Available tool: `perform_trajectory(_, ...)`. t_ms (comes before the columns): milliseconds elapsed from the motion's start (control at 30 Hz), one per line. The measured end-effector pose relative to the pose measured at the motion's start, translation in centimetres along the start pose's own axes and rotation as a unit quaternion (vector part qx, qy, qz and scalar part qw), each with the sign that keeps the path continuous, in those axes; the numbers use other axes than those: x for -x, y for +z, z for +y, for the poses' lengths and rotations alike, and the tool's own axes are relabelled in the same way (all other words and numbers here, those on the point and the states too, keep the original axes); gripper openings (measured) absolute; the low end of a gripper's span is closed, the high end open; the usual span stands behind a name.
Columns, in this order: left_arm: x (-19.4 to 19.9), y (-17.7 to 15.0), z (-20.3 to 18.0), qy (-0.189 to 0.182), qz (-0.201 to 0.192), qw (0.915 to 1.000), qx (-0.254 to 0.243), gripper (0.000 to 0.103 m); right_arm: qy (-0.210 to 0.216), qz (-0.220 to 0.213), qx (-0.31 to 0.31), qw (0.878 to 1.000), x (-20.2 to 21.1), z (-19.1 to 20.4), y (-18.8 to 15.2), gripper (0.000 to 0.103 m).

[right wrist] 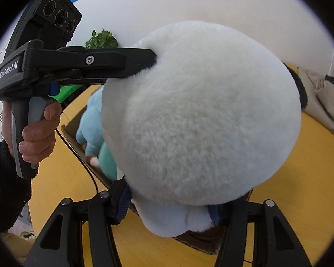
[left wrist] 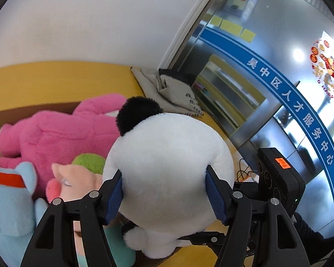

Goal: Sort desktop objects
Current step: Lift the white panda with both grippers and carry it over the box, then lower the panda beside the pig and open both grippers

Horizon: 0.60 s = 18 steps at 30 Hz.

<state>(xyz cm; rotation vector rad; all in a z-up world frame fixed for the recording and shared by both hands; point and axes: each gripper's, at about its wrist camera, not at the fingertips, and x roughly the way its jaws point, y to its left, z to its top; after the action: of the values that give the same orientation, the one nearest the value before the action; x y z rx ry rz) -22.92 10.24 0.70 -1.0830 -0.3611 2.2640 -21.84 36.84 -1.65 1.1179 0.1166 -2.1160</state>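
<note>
A big white plush panda (left wrist: pixel 167 166) with a black ear (left wrist: pixel 137 113) is held above a cardboard box. My left gripper (left wrist: pixel 164 191) is shut on its round white head, blue pads pressing both sides. My right gripper (right wrist: pixel 169 207) is shut on the same panda (right wrist: pixel 200 115) lower down, near its body. The left gripper's finger (right wrist: pixel 113 63) shows pressed into the panda's head in the right wrist view. In the box lie a pink plush bear (left wrist: pixel 55 133), a pink pig plush with a green cap (left wrist: pixel 78 178) and a light blue plush (left wrist: pixel 9 200).
The cardboard box (right wrist: pixel 78 138) sits on a yellow table (right wrist: pixel 62 178). A folded grey cloth bag (left wrist: pixel 173 89) lies at the table's far end. A glass wall with blue lettering (left wrist: pixel 289 102) is on the right. A green plant (right wrist: pixel 102 39) stands behind.
</note>
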Motion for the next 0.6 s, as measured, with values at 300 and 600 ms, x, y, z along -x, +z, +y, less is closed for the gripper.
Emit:
perform_trajectory(300, -3.3, -2.1, -0.4, 0.007, 0.029, 0.9993, 0.022, 0.076, -0.021, 0.054, -0.011, 0.998, -0.7, -4.1, -2.2, 0.06)
perform_trajectory(600, -0.6, -3.1, 0.0, 0.038, 0.028, 0.9987, 0.019, 0.076, -0.057, -0.055, -0.012, 0.997, 7.6, -4.6, -1.0, 0.064)
